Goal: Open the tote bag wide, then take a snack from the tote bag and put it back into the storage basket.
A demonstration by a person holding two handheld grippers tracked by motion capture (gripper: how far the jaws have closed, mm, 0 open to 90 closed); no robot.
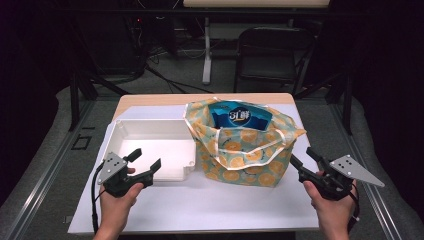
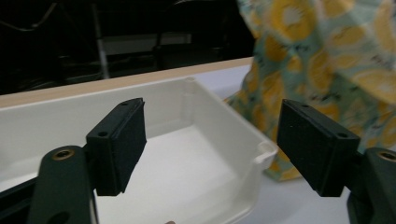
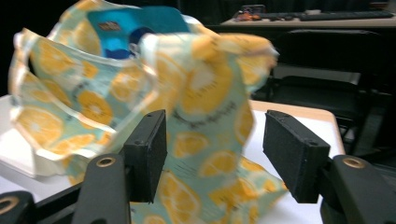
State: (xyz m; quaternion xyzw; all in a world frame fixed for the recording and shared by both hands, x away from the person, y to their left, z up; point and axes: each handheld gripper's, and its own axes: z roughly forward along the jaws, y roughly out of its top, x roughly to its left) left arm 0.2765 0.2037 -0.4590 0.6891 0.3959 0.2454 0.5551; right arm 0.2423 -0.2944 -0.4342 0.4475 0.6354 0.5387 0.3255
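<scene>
Dark workshop clutter and a folding chair (image 1: 272,55) stood behind the white table (image 1: 200,205). On it sat an orange-print bag (image 1: 245,150) with a blue packet (image 1: 241,117) showing in its open mouth, and a white tray (image 1: 150,145) lay just beside the bag's left side. The left gripper (image 1: 145,164) hovered over the tray's near rim, its jaws wide apart with nothing between them, the bag off to its right. The right gripper (image 1: 305,161) was near the bag's right side, jaws likewise wide and empty; in the right gripper view the bag filled the gap ahead of the jaws, untouched.
</scene>
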